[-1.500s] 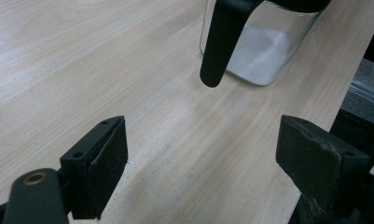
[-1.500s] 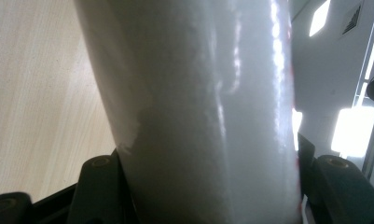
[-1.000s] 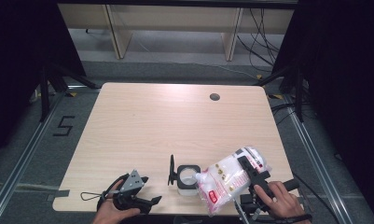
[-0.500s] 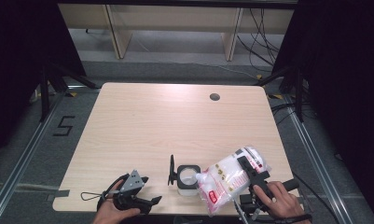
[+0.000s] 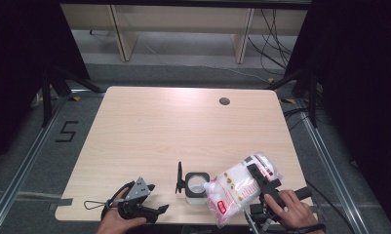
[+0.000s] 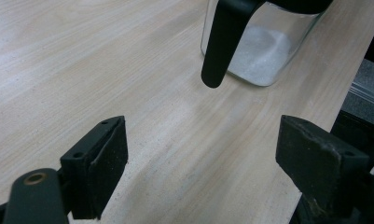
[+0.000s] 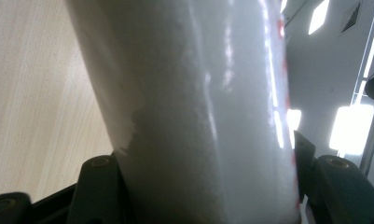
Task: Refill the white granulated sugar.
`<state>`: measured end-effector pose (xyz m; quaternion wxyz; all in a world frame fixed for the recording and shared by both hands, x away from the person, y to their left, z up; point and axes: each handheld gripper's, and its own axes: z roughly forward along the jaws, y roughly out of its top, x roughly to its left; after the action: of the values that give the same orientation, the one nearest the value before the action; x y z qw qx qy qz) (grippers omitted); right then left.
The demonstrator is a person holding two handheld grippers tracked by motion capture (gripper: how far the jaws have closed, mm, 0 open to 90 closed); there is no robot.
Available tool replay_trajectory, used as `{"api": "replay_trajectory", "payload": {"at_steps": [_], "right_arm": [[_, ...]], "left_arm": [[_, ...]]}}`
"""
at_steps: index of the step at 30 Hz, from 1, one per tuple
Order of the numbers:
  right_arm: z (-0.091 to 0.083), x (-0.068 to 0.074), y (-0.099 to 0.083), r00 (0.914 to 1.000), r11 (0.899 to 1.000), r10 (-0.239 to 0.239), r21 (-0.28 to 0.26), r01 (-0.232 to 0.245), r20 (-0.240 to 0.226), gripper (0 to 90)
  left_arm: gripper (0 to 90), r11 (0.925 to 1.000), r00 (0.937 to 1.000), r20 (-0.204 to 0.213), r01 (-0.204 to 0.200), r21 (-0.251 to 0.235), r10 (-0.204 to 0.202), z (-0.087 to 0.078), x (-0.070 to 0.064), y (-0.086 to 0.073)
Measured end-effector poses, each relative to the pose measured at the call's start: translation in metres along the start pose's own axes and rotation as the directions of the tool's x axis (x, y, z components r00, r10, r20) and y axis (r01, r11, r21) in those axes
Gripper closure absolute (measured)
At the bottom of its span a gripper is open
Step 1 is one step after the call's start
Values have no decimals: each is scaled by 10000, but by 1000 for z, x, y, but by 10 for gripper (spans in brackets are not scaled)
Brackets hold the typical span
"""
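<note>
We see each gripper built in black, with two blocky jaws carrying small round screw holes. The left gripper [image 5: 143, 202] bears a grey three-cornered plate; a thin black cable loops behind it.

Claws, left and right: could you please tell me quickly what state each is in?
Left claw: open, holding nothing.
Right claw: closed on the bag of white granules.
</note>
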<state>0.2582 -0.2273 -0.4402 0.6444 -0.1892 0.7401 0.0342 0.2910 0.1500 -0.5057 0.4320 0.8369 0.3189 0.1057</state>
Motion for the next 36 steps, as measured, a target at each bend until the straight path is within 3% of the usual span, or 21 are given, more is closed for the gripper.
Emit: {"api": "replay_trajectory", "payload": {"at_steps": [1, 2, 5, 8, 12, 16, 17, 18, 19, 20, 24, 25, 26, 28, 29, 30, 31, 36], "right_arm": [[1, -3, 0, 9989, 9990, -400, -203, 405, 238, 429], [0, -1, 1, 9992, 9997, -175, -151, 181, 351, 428], [0, -2, 1, 9992, 9998, -87, -164, 94, 397, 429], [0, -1, -1, 9996, 9999, 107, -101, -105, 247, 429], [-1, 0, -3, 9999, 9998, 105, 180, -105, 7, 429], [0, -1, 0, 9998, 9998, -86, -152, 89, 190, 429], [-2, 0, 1, 9997, 9996, 209, 177, -207, -106, 429], [-2, 0, 1, 9997, 9996, 209, 177, -207, -106, 429], [-1, -3, 1, 9998, 9998, -175, -85, 176, 86, 429], [0, -2, 0, 10000, 10000, 19, -31, -19, 35, 429], [-1, -2, 0, 10000, 10000, -32, 44, 32, 26, 429], [0, -3, 0, 9993, 9997, -149, -210, 157, 341, 429], [-1, 1, 1, 9994, 9996, 289, -51, -288, 181, 429], [0, -3, 2, 9996, 9995, -148, -260, 154, 254, 429], [-1, 0, 1, 9997, 9997, 189, -145, -187, 179, 429], [-1, 1, 1, 9995, 9998, 199, -83, -197, 257, 429], [-1, -3, 1, 9999, 9999, -118, -63, 119, 119, 429], [0, -1, 1, 9997, 9998, 122, -170, -119, 210, 429]], "left_arm": [[163, 10000, 10000, 73, 26, -33, -26, 0, -1, 0], [163, 10000, 10000, -17, 15, -5, -15, 0, 0, 0], [163, 10000, 10000, -45, -19, 19, 19, 0, 0, 0], [163, 9997, 9999, 51, 108, -229, -106, 1, -1, 0], [164, 10000, 10000, 8, 29, -42, -29, 0, 0, 0], [163, 10000, 10000, 50, 20, -92, -19, 1, 0, 0], [163, 10000, 10000, 36, 21, -93, -21, 1, 0, 0], [163, 10000, 10000, 36, 21, -93, -21, 1, 0, 0], [163, 9999, 10000, 40, 37, -107, -36, 1, 0, 0], [163, 9997, 9999, 76, 148, -197, -147, 1, -1, 0], [163, 10000, 10000, 25, 29, -54, -29, 0, 0, 0], [163, 10000, 10000, 8, 9, -5, -9, 0, 0, 0], [163, 10000, 10000, 78, 11, -23, -11, 0, 0, 0], [163, 10000, 10000, 29, 33, -51, -33, 0, 0, 0], [163, 10000, 10000, 14, -20, -68, 20, 1, 1, 0], [163, 9997, 9999, 74, 157, -211, -155, 1, -1, 0], [163, 9999, 10000, 57, 35, -109, -34, 1, 0, 0], [163, 10000, 10000, 3, 21, -21, -21, 0, 0, 0]]}}
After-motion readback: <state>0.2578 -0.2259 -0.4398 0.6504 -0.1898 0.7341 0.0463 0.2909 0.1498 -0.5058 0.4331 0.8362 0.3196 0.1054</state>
